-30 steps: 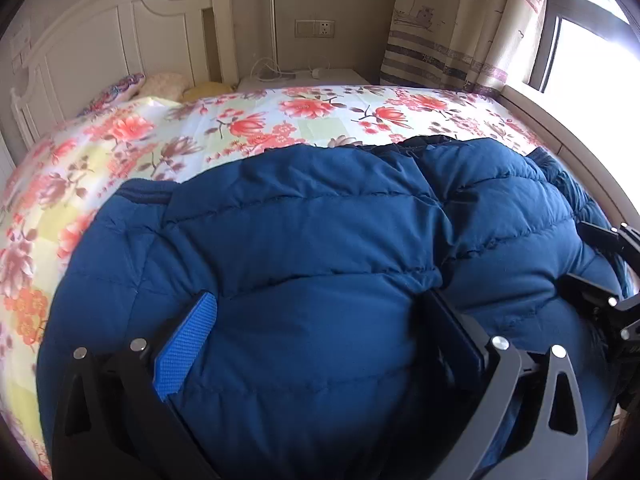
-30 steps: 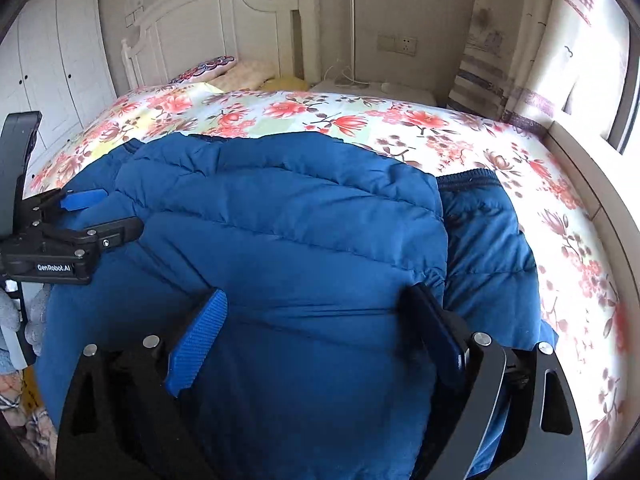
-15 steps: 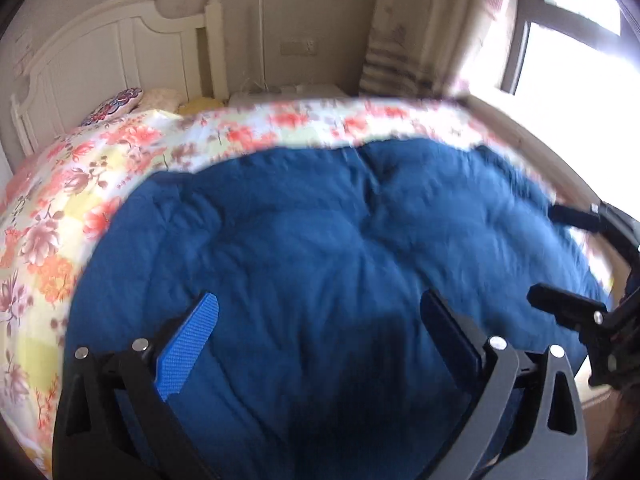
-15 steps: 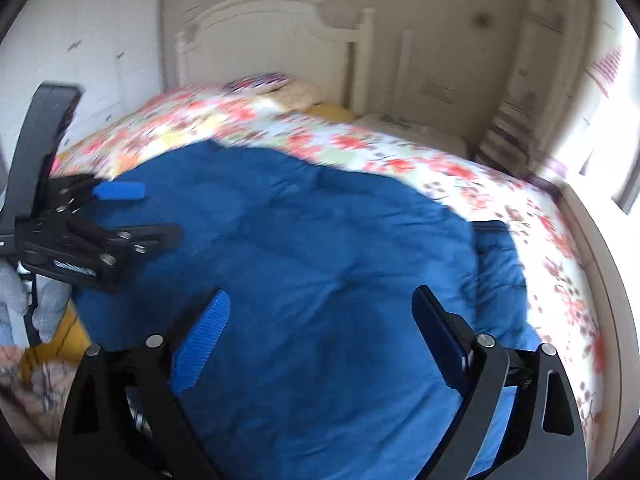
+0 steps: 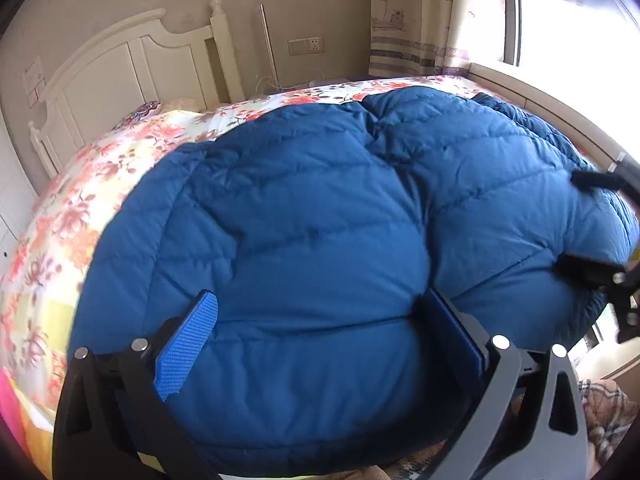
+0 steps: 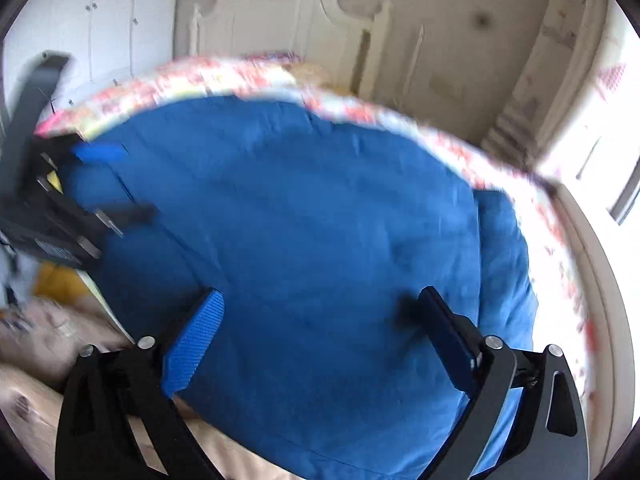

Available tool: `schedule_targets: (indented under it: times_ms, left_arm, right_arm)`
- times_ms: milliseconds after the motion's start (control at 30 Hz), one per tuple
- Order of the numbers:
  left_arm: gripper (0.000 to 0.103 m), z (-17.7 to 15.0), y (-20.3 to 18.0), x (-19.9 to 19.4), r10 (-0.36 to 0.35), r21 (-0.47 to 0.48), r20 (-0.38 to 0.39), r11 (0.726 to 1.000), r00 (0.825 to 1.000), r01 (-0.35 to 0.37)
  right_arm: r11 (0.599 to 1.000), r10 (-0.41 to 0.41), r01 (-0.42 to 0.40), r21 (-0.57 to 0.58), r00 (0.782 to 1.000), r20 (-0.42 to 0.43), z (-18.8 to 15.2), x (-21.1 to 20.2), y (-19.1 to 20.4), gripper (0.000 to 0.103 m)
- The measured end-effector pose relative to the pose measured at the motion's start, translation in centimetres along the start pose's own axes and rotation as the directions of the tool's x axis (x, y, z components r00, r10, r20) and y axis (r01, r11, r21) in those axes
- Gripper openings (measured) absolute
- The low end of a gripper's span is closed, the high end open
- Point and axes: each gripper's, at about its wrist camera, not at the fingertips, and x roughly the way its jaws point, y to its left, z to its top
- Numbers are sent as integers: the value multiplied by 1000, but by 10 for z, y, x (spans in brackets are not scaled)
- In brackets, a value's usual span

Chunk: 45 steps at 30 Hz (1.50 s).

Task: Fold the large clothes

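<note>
A big blue quilted puffer jacket [image 5: 320, 208] lies spread over the floral bed cover [image 5: 100, 168], its near edge bulging over the bed's front. My left gripper [image 5: 320, 300] stands wide, with the puffy hem between its fingers and no pad pressing it. The right gripper [image 5: 568, 220] shows at the right edge, spread over the jacket's right side. In the blurred right wrist view, the jacket [image 6: 320, 220] fills the middle. My right gripper [image 6: 320, 296] is wide with its jaws opening, fabric between the fingers but unclamped. The left gripper [image 6: 132, 184] is at the jacket's left edge.
A white headboard [image 5: 120, 60] and pillows [image 5: 176, 105] are at the bed's far end. A curtain [image 5: 416, 16] and bright window ledge [image 5: 520, 88] run along the right. White wardrobe doors [image 6: 100, 20] stand at the left, with wooden floor [image 6: 36, 380] below the bed's near edge.
Both grippers have drawn back toward the near edge of the bed, so more of the jacket and room shows. The right gripper's fingers have spread a little wider.
</note>
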Motion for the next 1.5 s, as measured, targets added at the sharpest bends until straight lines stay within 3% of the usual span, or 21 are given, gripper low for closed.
schedule_targets:
  times_ms: [200,400,500,633,767,833,933,1067,1233,1333,1500]
  left_arm:
    - [101,1,-1,4,8,7,-16,1000,1000,-8]
    - [101,1,1,5,1,2,-16,1000,1000,-1]
    - [101,1,2,6,-8,-3,-16,1000,1000,8]
    - [101,1,3,6,-11,-5,-16,1000,1000,10]
    - [101,3,27,-12,-13,-99,38,995,999,17]
    - [101,2,57,-17,36,-184,56,983,998,-25]
    - [101,-11,100,3,54,-276,-29,959,998,-60]
    - [101,-24,105,6,70,-256,-6,964,998,-69]
    - [101,-23,98,7,99,-258,-11,961,995,-99]
    - [101,-23,98,8,103,-257,-12,961,995,-102]
    - [101,-23,97,6,102,-251,-12,963,995,-102]
  right_arm:
    - [1000,-10,10,19,1000,-27,9,-3,-3,95]
    - [988,-109,108,107,994,-1,-3,-4,-32,94]
    - [986,-34,31,165,999,15,-14,1,-46,96]
    - [987,-78,79,141,997,-11,-6,-5,-42,95]
    - [979,-109,107,173,994,1,-10,-13,-51,95]
    - [973,-61,60,225,998,0,-20,-14,-64,95]
    - [955,-34,21,297,999,38,-29,-32,-75,95]
    - [912,109,-156,378,984,144,-53,-71,-86,95]
    - [805,269,-326,495,945,185,-110,-99,-79,88]
    - [764,281,-341,548,940,194,-132,-99,-76,88]
    - [708,261,-347,616,938,228,-137,-83,-90,86]
